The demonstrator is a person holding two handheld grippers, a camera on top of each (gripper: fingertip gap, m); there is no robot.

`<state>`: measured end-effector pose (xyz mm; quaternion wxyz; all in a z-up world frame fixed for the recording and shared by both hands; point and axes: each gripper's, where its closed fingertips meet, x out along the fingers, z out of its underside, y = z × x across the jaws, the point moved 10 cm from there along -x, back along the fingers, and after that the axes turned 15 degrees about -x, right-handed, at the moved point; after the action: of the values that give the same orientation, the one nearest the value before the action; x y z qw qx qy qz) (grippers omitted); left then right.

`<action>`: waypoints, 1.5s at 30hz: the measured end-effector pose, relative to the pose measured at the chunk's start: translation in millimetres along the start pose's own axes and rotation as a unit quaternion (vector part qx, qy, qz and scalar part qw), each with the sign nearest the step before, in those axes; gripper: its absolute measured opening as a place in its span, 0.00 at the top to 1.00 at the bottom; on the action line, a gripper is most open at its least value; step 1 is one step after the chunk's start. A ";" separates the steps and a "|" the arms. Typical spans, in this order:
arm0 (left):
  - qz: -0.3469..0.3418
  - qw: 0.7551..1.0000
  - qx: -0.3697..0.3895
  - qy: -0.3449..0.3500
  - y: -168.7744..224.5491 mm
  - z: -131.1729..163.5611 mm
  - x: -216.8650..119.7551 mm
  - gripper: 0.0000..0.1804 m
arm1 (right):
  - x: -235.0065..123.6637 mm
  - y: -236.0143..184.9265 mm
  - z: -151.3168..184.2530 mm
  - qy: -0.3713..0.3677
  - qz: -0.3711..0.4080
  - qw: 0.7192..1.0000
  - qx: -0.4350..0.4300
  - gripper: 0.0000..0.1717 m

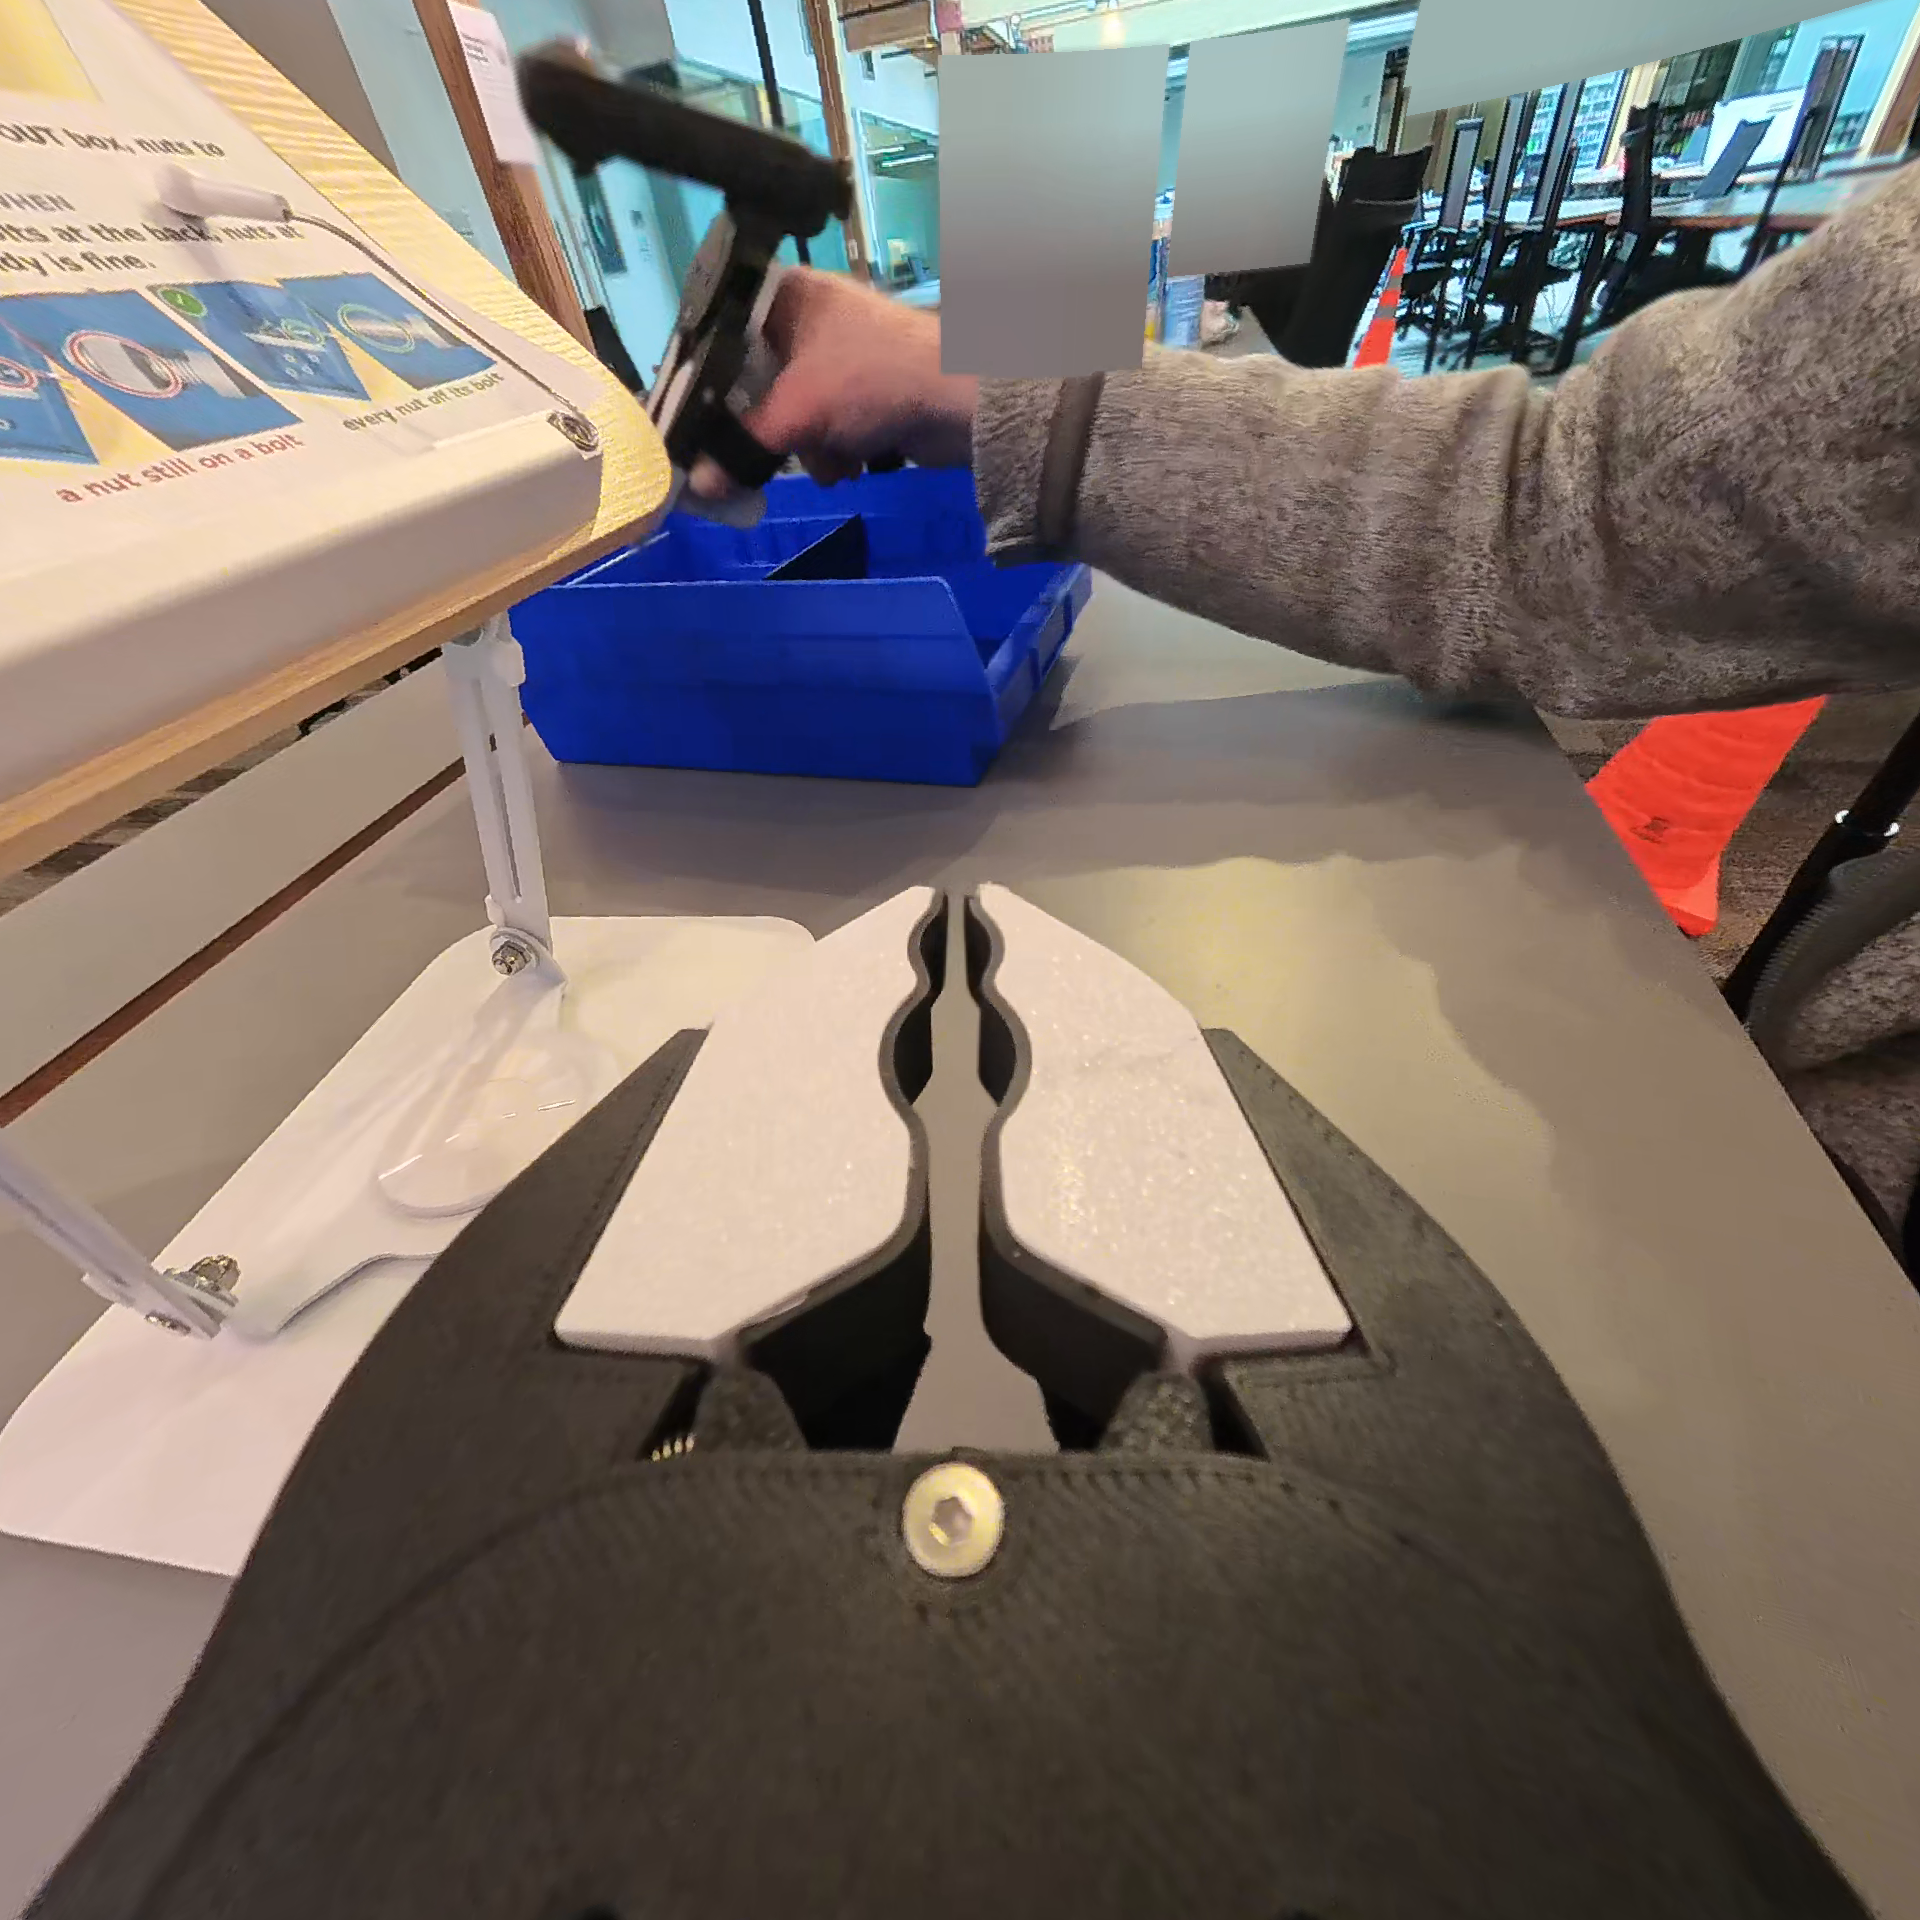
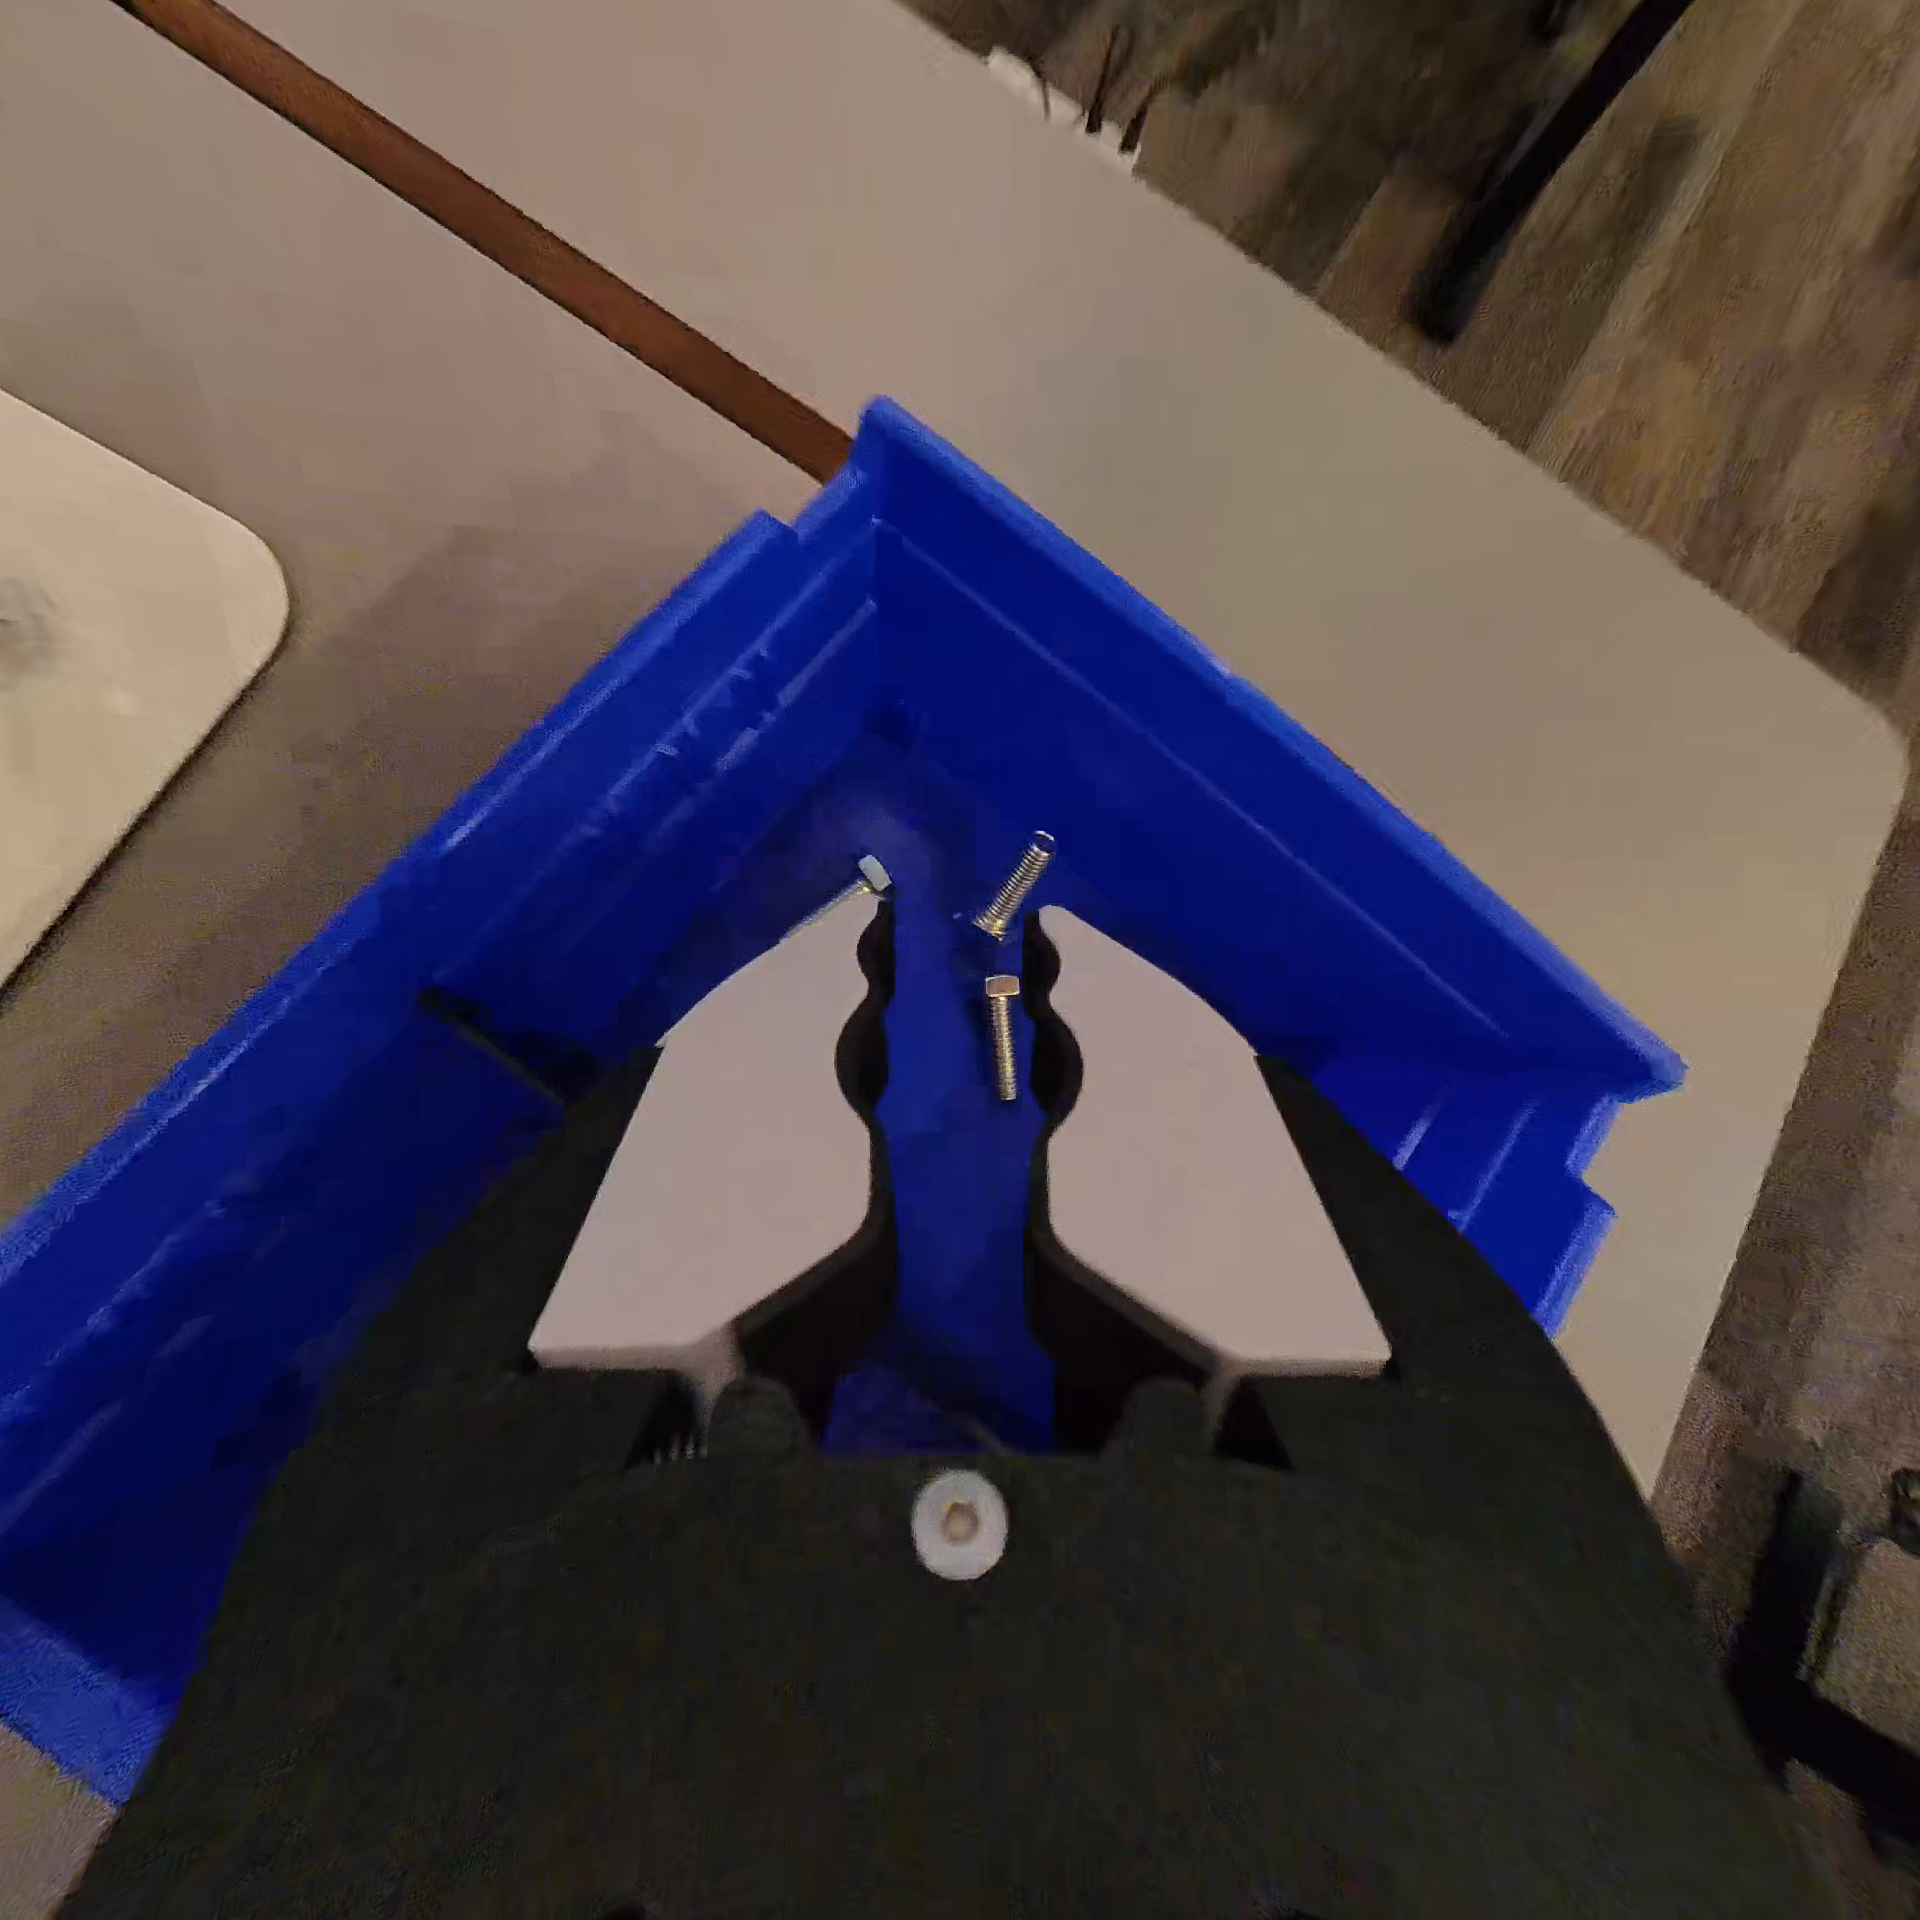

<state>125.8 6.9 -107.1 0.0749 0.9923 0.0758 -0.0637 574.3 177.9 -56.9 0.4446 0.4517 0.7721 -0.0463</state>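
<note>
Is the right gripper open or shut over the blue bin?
Open. The right gripper has a clear gap between its fingers, showing the blue bin floor; a loose bolt lies in that gap, not pinched.

Three bolts in bin corner; bin behind stand base, on table.

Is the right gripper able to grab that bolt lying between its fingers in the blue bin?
Probably yes. The right gripper is open inside the blue bin, and the bolt lies loose between its fingers, close to the right one. Nothing covers it; another bolt lies just ahead.
</note>
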 end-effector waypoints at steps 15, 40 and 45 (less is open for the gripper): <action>-0.051 0.998 0.021 0.026 -4.7 -10.0 -22.1 0.98 | -97.9 -132.2 -9.9 0.238 0.095 0.960 -0.114 1.00; -0.238 0.739 0.209 -0.594 -205.0 -9.8 -194.4 0.88 | -83.5 -130.0 2.8 0.257 0.064 0.959 -0.101 1.00; -0.200 0.689 0.194 -0.669 -232.1 10.4 -194.2 0.87 | -82.2 -129.0 4.2 0.252 0.062 0.960 -0.103 1.00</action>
<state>-102.9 204.7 -122.9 -0.1025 0.6406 0.1880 -0.7374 497.9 46.2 -42.2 0.2817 0.4474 0.8301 0.1770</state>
